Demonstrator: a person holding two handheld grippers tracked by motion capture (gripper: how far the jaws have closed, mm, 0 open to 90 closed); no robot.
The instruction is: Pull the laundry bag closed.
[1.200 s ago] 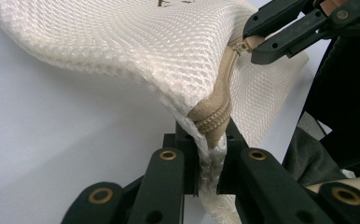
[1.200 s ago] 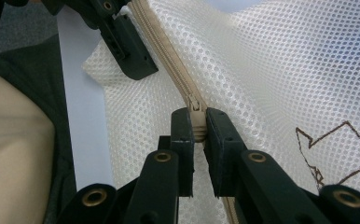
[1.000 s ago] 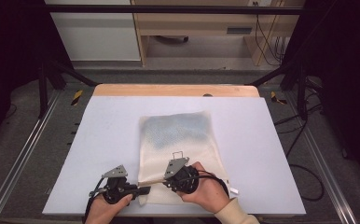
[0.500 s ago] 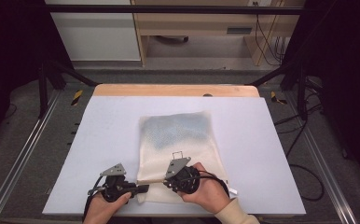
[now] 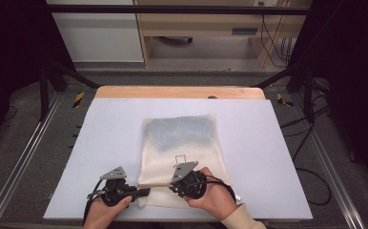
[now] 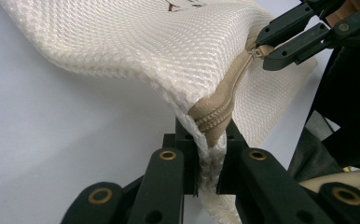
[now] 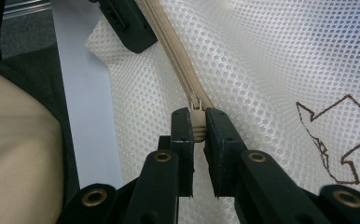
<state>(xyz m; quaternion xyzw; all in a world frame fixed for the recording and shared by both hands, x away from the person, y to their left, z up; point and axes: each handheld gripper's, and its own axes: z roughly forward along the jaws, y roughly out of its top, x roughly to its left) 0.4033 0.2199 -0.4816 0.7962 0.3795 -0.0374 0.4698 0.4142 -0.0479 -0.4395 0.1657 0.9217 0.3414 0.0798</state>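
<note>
A cream mesh bag (image 5: 182, 143) lies flat on the pale table (image 5: 268, 143), with something bluish showing through its far half. A beige zipper (image 6: 229, 93) runs along its near edge. My left gripper (image 5: 145, 192) is shut on the bag's near left corner, and the jaws (image 6: 208, 140) pinch the mesh at the zipper's end. My right gripper (image 5: 175, 187) sits just to its right, shut on the zipper pull (image 7: 195, 119) (image 6: 257, 52). The zipper teeth (image 7: 173, 51) run from the pull toward the left gripper (image 7: 127, 23). A brown printed outline (image 7: 336, 140) marks the mesh.
A wooden strip (image 5: 179, 92) edges the table's far side. Black frame legs (image 5: 48, 81) stand at both far corners, and cables (image 5: 311, 176) lie on the floor at the right. A cabinet and a shelf (image 5: 196, 28) stand behind the table.
</note>
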